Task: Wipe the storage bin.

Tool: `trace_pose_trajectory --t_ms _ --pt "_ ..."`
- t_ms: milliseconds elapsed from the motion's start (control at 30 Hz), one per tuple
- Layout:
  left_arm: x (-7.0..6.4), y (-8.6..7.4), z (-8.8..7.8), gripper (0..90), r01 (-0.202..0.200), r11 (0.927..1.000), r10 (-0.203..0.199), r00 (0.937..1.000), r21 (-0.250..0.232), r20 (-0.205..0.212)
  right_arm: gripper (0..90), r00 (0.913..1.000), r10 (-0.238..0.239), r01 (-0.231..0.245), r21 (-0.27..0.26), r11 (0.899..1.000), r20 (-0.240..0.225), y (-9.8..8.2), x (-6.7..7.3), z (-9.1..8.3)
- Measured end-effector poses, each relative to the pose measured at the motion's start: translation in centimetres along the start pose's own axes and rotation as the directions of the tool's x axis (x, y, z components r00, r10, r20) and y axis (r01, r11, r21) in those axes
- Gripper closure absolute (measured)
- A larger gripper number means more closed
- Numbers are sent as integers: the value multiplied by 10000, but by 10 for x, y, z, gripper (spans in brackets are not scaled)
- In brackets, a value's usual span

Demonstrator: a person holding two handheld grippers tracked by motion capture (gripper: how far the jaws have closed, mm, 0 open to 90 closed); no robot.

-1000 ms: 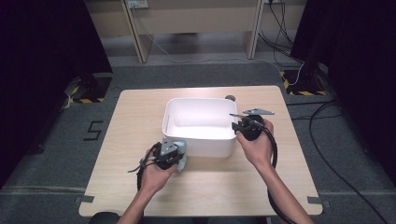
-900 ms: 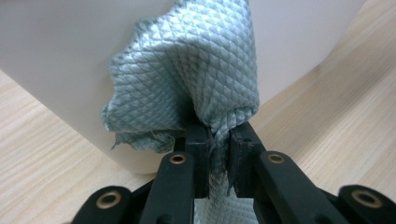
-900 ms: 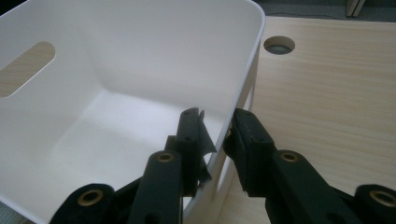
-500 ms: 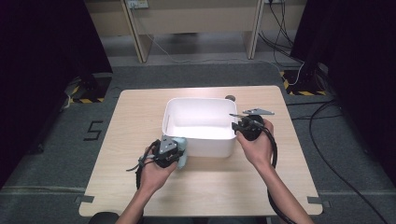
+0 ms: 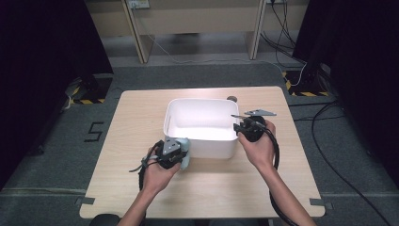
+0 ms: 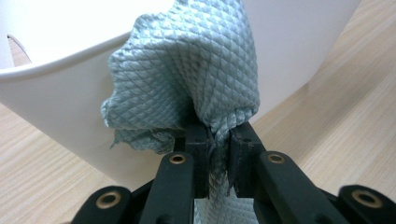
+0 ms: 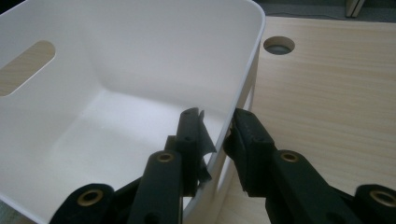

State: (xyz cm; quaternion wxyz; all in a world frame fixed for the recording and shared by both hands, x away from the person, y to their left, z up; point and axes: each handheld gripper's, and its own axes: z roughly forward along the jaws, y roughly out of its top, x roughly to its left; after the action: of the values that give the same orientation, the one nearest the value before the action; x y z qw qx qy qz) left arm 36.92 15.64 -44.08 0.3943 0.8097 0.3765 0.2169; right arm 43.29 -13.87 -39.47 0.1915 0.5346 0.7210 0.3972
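A white plastic tub (image 5: 200,106) stands in the middle of the wooden table (image 5: 141,122). My left gripper (image 5: 180,150) is at the tub's near left corner, shut on a pale blue-green quilted cloth (image 5: 185,159). In the left gripper view the cloth (image 6: 187,79) bunches up out of the jaws of the left gripper (image 6: 218,140) against the tub's outer wall (image 6: 51,98). My right gripper (image 5: 237,126) straddles the tub's right rim (image 7: 245,65). In the right gripper view the right gripper (image 7: 218,133) has one jaw inside the tub and one outside, clamped on the wall.
A round cable hole (image 7: 279,45) lies in the tabletop just beyond the tub's far right corner. The tub has a slot handle (image 7: 25,65) in its far wall. Bare wood stretches to the left, right and front of the tub.
My left gripper with the cloth has edged slightly toward the tub's near wall. The right gripper and the tub have not moved.
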Motion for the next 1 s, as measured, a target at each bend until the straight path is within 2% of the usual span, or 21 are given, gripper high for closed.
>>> trace_pose_trajectory --t_ms 467,1000 --pt "-3 -6 8 805 -108 9999 108 9999 102 3 730 10000 2 -2 5 10000 -35 0 0 0" --pt "-7 -17 21 805 -327 9984 327 9995 467 2 725 10000 -74 74 -12 10000 -30 0 1 0"
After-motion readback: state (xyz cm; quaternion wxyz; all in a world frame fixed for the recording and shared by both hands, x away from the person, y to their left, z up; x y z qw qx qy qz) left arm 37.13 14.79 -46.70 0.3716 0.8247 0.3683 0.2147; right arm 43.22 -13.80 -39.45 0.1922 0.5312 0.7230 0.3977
